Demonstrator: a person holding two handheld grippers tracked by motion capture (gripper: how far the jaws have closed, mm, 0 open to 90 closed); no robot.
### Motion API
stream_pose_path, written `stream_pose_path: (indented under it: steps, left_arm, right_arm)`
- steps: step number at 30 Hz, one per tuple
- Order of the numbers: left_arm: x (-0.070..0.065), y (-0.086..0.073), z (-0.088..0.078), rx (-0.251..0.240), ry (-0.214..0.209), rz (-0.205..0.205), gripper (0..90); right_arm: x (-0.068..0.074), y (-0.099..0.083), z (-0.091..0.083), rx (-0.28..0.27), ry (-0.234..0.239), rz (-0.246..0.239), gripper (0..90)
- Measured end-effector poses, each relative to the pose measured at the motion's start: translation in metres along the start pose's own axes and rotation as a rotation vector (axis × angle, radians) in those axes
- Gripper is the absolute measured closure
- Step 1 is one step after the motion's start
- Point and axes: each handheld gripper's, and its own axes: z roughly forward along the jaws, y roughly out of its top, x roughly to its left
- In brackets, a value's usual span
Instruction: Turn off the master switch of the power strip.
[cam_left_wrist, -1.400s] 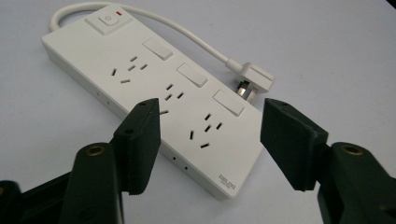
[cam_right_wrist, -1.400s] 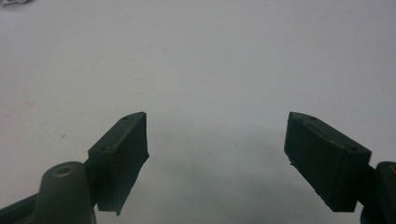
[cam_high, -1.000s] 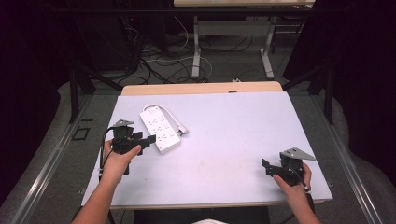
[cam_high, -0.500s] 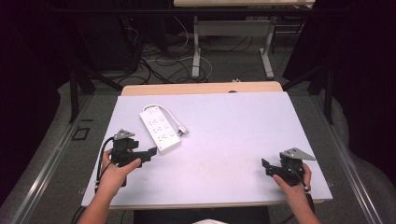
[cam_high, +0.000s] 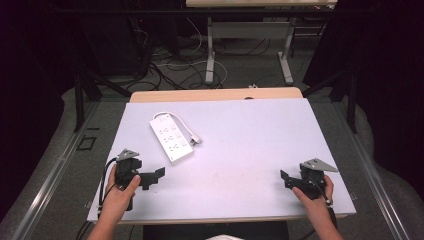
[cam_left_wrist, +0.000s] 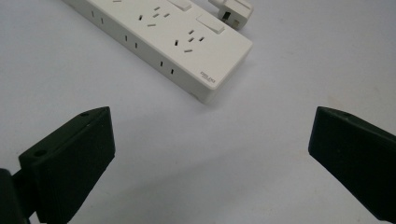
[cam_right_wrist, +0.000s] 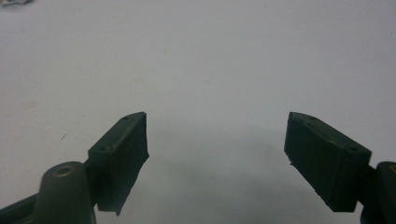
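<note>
The left gripper (cam_high: 156, 176) is drawing back toward the table's near edge, away from the strip (cam_high: 171, 138); the right gripper (cam_high: 285, 178) is staying put at 4 o'clock. The table (cam_high: 250, 140) is lying flat, matte and pale. The strip, a long white hard-plastic block with slotted sockets and rocker switches, is resting at 10 o'clock, a white plug (cam_left_wrist: 232, 9) beside it. Both grippers are gaping wide, holding nothing. A good approach is probably lining the jaws across the strip's narrow width.
</note>
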Motion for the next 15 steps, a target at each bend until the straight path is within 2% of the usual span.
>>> stream_pose_path:
  steps: [5, 9, 15]
  left_arm:
    - [0.007, -0.009, -0.002, -0.013, 0.029, -0.012, 0.3]
    - [0.011, -0.017, -0.001, -0.006, 0.057, -0.004, 0.3]
    - [0.018, -0.028, -0.002, -0.010, 0.065, -0.016, 0.4]
  right_arm:
    - [0.000, 0.000, 0.001, 0.002, 0.000, -0.005, 20.9]
    - [0.000, 0.000, 0.001, 0.002, -0.002, -0.003, 21.0]
    - [0.000, 0.000, 0.001, 0.003, -0.001, -0.001, 21.0]
